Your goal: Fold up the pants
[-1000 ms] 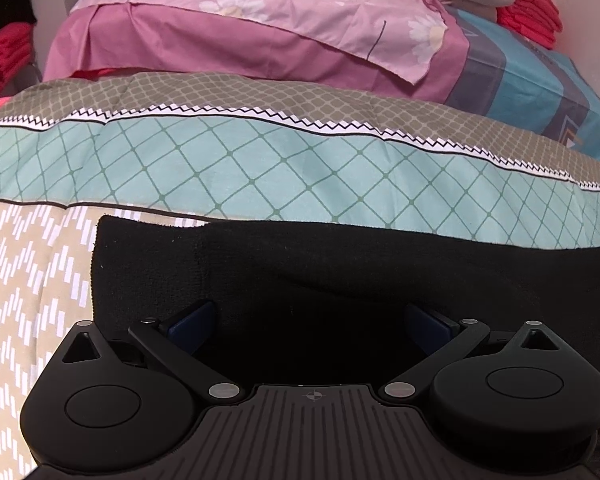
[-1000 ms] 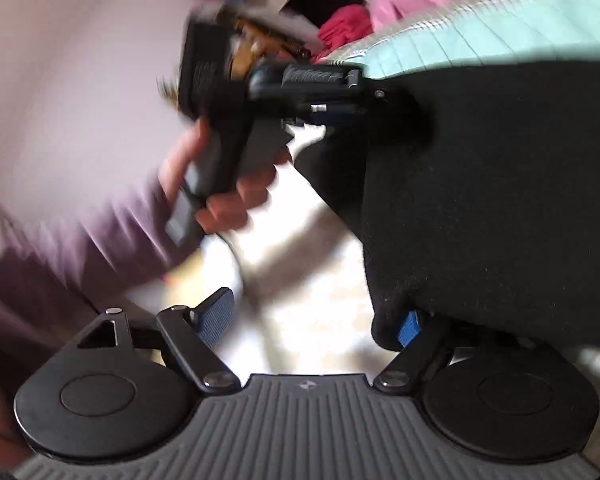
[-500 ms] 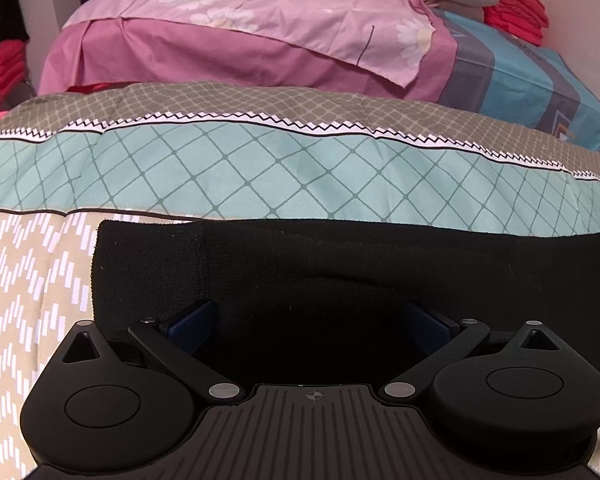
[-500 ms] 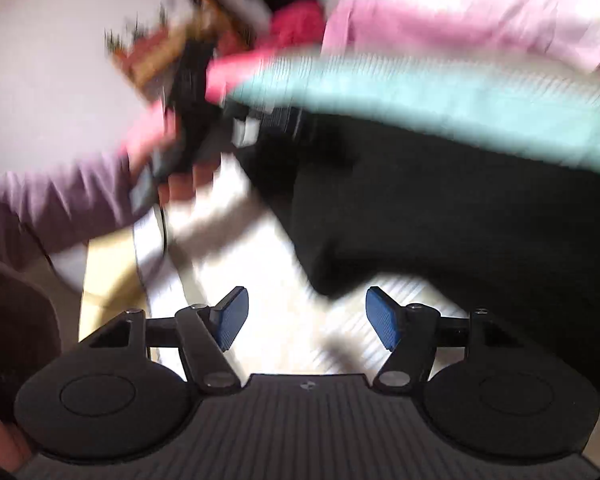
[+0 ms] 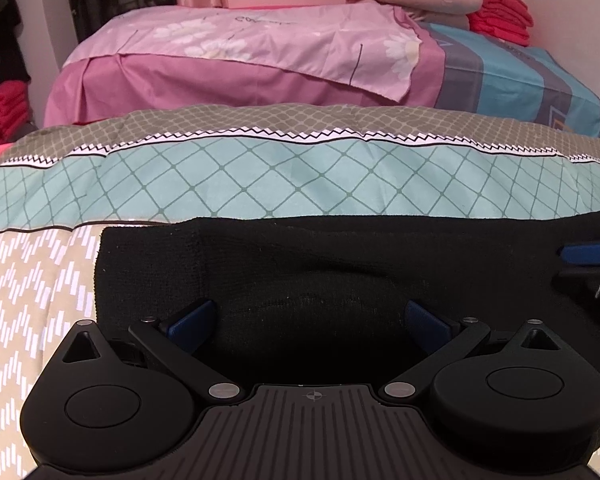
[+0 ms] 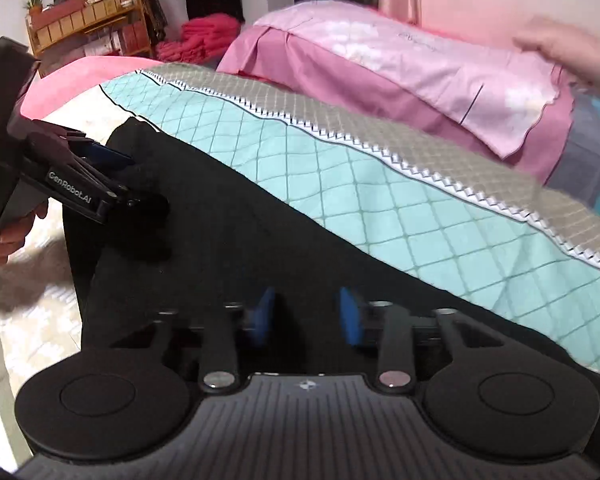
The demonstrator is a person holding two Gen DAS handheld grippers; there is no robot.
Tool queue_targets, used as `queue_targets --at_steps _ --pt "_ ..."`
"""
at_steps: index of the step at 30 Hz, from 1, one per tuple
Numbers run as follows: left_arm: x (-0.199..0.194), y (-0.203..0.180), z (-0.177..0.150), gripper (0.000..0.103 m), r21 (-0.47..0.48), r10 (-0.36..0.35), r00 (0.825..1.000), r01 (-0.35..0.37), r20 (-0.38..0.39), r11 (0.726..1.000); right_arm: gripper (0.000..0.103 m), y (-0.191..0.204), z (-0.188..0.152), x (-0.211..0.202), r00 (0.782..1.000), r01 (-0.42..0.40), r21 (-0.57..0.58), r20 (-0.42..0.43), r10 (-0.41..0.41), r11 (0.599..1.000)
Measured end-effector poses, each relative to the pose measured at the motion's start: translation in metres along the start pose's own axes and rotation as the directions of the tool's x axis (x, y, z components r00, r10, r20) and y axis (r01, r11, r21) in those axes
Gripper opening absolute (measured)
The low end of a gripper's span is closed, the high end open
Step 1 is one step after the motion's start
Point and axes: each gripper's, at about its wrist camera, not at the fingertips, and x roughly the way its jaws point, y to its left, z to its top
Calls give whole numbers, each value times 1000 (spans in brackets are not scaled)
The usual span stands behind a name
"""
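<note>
Left wrist view takes in a bed whose patterned quilt (image 5: 260, 176), teal diamonds above a beige zigzag band, fills the middle of the scene, with a pink floral sheet (image 5: 260, 48) and a stack of folded red cloth (image 5: 500, 12) far behind. Black pants (image 5: 340, 260) lie as one long dark band across the near edge of the quilt, a ribbed end at the near left. They look laid out lengthwise, perhaps already leg on leg, though the dark cloth hides any layers. By that reading the crosswise folds that would make a compact stack are yet to come, and both ends are being taken up for the first of them. At the left end the left gripper (image 5: 308, 320) has its blue pads set wide with black cloth between. Whether those pads press on the cloth cannot be told, though from the right wrist view the fabric bunches at its tips. A person's hand (image 6: 12, 236) holds its handle at the far left there. At the right end the right gripper (image 6: 306, 312) has its jaws pinched together on a fold of the pants.
</note>
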Motion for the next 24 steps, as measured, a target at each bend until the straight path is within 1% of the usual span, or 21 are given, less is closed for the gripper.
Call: queue_targets --at_steps 1,3,4,5,6,7,8,9,10,11,12,13,14,16,18,19,20,21,22,23,24 --pt "0 -1 -1 103 4 3 1000 -3 5 1000 4 1 2 -4 1000 12 0 2 -12 1000" --pt "0 -3 -3 103 9 14 1000 -14 15 1000 4 1 8 -11 997 51 -16 67 -50 999" --pt "0 -4 -4 103 9 19 1000 -19 21 1000 4 -2 13 -13 993 69 -9 94 -68 998" --pt "0 -5 -5 103 9 25 999 -25 28 1000 4 -8 17 -10 992 70 18 103 -71 997" --pt "1 -6 -6 103 12 32 999 -33 35 999 4 -13 18 -5 993 64 50 100 -69 997" --pt "1 -7 -7 103 16 40 998 -41 40 999 5 -15 16 5 994 64 65 80 -69 996" --pt "1 -9 -8 103 21 48 998 -49 44 999 6 -14 11 14 997 63 60 34 -65 996" --pt "2 -10 -7 103 27 55 998 -56 42 998 5 -11 3 16 997 68 44 43 -70 997" --pt "2 -11 -6 103 33 61 998 -62 34 998 12 -8 0 10 994 83 25 75 -84 996" --pt "2 -12 -3 103 36 66 998 -67 18 997 30 -7 0 6 994 87 18 64 -88 996" --pt "2 -12 1 103 34 71 997 -70 -5 997 43 -9 1 -2 994 90 40 61 -92 995" --pt "1 -11 5 103 28 74 997 -73 -28 997 62 -14 0 -13 992 97 77 76 -102 992" --pt "-2 -10 10 103 17 80 996 -80 -47 997 65 -18 -2 -26 987 105 110 106 -117 988" --pt "-12 -9 19 103 -10 91 994 -92 -53 996 66 -31 -11 -59 977 122 182 150 -151 976" --pt "-26 -12 25 103 -38 75 997 -75 -15 996 67 -47 -30 -93 965 149 279 169 -201 949" --pt "-33 -15 28 103 -48 51 999 -51 6 998 67 -55 -43 -110 956 173 329 170 -238 928" --pt "-37 -21 31 103 -52 20 1000 -19 21 998 67 -64 -57 -128 944 204 385 166 -285 900" --pt "-39 -28 33 103 -48 -12 1000 14 28 999 67 -72 -72 -145 929 238 444 157 -336 864" --pt "-37 -38 36 103 -33 -41 999 42 27 999 67 -81 -88 -163 908 275 498 146 -392 823" --pt "-34 -48 38 103 -11 -64 998 64 21 998 67 -88 -101 -178 887 312 529 134 -441 789" --pt "-29 -60 39 103 18 -78 997 78 14 997 67 -95 -112 -190 860 362 540 120 -495 760"
